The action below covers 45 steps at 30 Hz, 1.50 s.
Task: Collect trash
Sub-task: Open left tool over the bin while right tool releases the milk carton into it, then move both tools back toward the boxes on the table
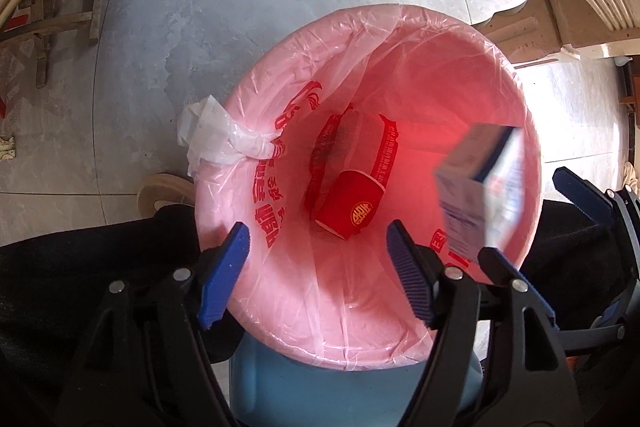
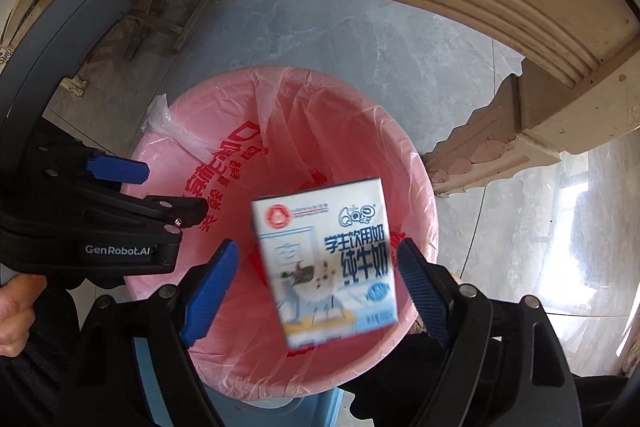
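i see both tools over the pink-lined bin (image 2: 416,187), right tool (image 2: 316,291) spread apart, milk carton (image 2: 324,267) loose between its pads, left tool (image 1: 320,275) apart and empty, red cup (image 1: 352,205) lying inside the bin

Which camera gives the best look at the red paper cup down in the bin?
The left wrist view. It looks straight into the pink-lined bin, where the red paper cup lies on its side at the bottom. In the right wrist view the falling white milk carton covers the bottom, so no cup shows.
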Each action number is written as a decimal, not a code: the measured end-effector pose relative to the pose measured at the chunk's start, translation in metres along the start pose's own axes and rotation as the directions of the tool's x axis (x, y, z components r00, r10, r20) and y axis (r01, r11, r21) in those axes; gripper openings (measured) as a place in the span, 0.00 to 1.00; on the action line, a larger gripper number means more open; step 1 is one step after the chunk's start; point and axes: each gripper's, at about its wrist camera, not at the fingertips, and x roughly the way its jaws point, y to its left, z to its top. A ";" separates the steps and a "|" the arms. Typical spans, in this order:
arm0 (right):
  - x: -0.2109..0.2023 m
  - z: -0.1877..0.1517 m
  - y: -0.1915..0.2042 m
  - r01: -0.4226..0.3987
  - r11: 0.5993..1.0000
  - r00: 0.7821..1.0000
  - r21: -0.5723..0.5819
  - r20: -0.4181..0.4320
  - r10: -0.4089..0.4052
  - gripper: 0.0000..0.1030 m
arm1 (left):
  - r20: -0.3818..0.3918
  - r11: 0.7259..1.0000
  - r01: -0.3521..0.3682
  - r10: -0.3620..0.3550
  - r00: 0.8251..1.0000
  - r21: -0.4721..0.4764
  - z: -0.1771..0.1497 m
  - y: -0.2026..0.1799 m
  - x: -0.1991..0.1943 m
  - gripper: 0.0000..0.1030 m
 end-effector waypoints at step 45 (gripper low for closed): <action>-0.195 0.028 -0.022 -0.062 0.997 0.958 -0.053 0.277 0.074 0.89 | 0.418 0.985 -0.152 0.104 0.903 0.084 -0.056 0.027 -0.256 0.83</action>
